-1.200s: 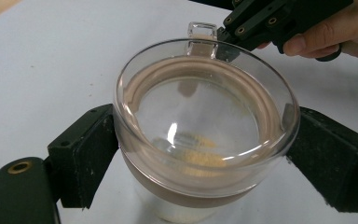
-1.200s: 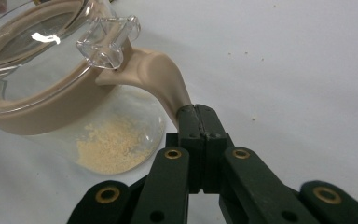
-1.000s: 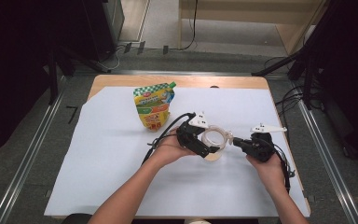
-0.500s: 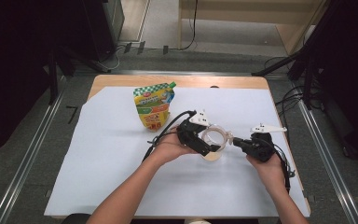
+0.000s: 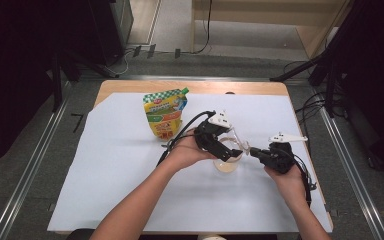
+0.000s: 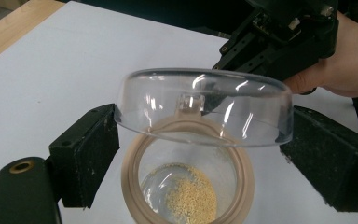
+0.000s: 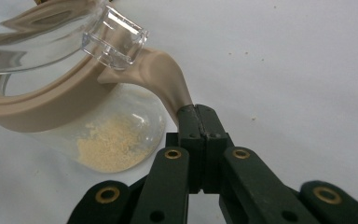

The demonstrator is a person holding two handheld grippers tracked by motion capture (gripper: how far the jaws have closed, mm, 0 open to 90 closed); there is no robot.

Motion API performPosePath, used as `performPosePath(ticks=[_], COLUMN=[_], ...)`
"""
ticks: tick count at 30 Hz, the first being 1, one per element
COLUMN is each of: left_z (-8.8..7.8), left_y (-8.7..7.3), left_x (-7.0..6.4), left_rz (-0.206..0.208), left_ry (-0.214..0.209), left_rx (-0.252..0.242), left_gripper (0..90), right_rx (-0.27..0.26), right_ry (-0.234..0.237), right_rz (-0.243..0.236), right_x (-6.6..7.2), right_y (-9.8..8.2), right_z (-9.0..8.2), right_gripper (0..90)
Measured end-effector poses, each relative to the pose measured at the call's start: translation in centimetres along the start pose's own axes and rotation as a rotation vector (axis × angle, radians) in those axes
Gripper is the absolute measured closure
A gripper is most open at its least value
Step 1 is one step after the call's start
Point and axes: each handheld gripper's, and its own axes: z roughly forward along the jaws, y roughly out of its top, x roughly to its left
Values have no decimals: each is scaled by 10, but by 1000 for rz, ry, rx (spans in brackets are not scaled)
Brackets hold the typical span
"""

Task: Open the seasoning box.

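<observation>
A clear jar [image 5: 226, 164] with a beige rim [image 6: 131, 169] stands right of the table's middle, with pale granules [image 6: 186, 193] at its bottom. Its clear domed lid [image 6: 205, 105] is tilted up over the mouth, hinged at a clear block [image 7: 116, 42]. My left gripper [image 5: 228, 150] is shut on the lid, one jaw at each side of it. My right gripper [image 7: 196, 112] is shut on the beige handle [image 7: 168, 79] that juts from the rim. In the high view the right gripper [image 5: 255, 152] sits just right of the jar.
A yellow and green printed pouch [image 5: 165, 112] stands behind and left of the jar. A white sheet [image 5: 110, 175] covers most of the wooden table [image 5: 130, 89]. Cables trail from both grippers across the sheet.
My left gripper has risen a little and brought the lid up off the jar's rim. The right gripper and the jar have stayed in place.
</observation>
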Motion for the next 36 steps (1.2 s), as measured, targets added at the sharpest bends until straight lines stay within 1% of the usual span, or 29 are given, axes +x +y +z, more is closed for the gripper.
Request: performPosePath(ticks=[1,2,3,7,11,13,15,17,19,21,22,27,29,30,36], left_z=[0,0,0,2,5,8,10,12,14,18,19,27,28,29,25], left_y=[1,3,4,11,15,17,20,24,27,30,31,35,36,36,36], left_x=[0,0,0,0,2,1,1,1,1,1,2,2,3,3,2], left_rz=[7,0,6,8,-7,-16,-14,-22,-15,-26,-25,-40,-37,-42,-44], left_ry=[-1,0,1,-5,-21,-20,-22,-23,-23,-28,-28,-35,-37,-38,-43], left_rx=[6,2,8,7,-6,-15,-16,-13,-8,-13,-10,-14,-15,-17,-5], left_gripper=[128,129,128,129,128,128,128,128,128,128,128,126,125,125,124], right_rx=[1,1,1,1,2,1,2,0,-1,-1,-2,-2,-5,-3,4], right_ry=[0,1,1,2,5,6,6,6,6,7,8,18,17,21,21], right_rz=[1,2,2,4,7,9,8,7,7,7,9,16,21,30,22], right_x=[0,0,0,0,-1,-1,-1,-1,-1,-1,-1,-2,-3,-3,-3], right_y=[0,0,0,0,0,0,0,0,0,0,0,0,0,0,-1], right_z=[0,0,0,0,0,0,0,0,0,0,0,-1,-1,-1,0], right_gripper=[900,900,900,900,900,900,900,900,900,900,900,900,900,900,900])
